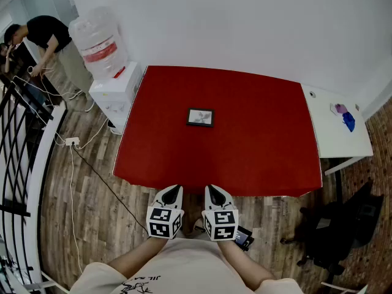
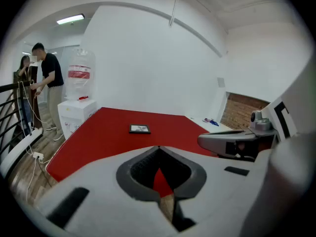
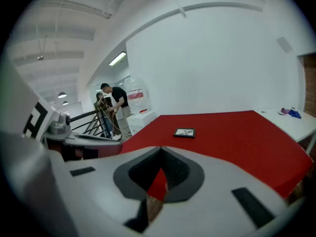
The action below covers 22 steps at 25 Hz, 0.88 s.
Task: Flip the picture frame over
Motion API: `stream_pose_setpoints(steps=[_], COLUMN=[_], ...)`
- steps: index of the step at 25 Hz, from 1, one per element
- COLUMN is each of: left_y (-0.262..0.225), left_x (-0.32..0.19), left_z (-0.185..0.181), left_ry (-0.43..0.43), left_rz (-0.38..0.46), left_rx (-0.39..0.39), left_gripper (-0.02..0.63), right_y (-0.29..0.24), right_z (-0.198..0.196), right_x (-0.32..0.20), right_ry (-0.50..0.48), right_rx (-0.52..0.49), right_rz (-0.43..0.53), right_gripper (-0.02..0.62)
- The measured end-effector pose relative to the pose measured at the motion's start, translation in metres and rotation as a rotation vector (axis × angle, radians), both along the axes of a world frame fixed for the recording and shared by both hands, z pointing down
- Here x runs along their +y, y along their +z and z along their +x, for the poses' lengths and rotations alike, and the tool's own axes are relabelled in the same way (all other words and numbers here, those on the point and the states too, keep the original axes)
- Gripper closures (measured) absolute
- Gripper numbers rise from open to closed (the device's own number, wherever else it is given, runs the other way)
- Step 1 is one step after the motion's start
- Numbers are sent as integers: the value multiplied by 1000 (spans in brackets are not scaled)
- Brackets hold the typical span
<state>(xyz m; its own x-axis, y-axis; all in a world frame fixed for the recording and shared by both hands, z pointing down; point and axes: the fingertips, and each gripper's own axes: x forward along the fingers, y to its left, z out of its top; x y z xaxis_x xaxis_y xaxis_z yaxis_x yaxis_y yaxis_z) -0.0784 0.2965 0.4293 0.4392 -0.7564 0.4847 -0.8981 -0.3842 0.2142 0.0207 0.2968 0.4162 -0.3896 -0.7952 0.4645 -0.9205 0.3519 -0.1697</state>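
The picture frame lies flat, picture side up, near the middle of the red table, well apart from both claws. The left gripper and the right gripper hover side by side at the near edge of the table, each with its jaws closed together and holding nothing. At the far left, a water bottle stands upside down on a white dispenser. The writing on its red label is too small to read, and I cannot tell how full it is.
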Motion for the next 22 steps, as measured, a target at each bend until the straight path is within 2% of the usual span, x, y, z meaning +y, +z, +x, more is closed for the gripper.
stream_pose_setpoints(steps=[10,15,22], left_y=[9,13,11], left_x=[-36,-79,-154], left_z=[3,-4,-5], left_ry=[-19,-1,68], left_rz=[-20,-26,-13], left_rx=[19,24,23], left_gripper=[600,600,600], right_y=[13,16,21], right_z=[11,4,2], right_x=[-31,-68,-137], right_ry=[16,32,98], right_rx=[2,12,15], right_rz=[-21,-25,-29], right_gripper=[594,594,594])
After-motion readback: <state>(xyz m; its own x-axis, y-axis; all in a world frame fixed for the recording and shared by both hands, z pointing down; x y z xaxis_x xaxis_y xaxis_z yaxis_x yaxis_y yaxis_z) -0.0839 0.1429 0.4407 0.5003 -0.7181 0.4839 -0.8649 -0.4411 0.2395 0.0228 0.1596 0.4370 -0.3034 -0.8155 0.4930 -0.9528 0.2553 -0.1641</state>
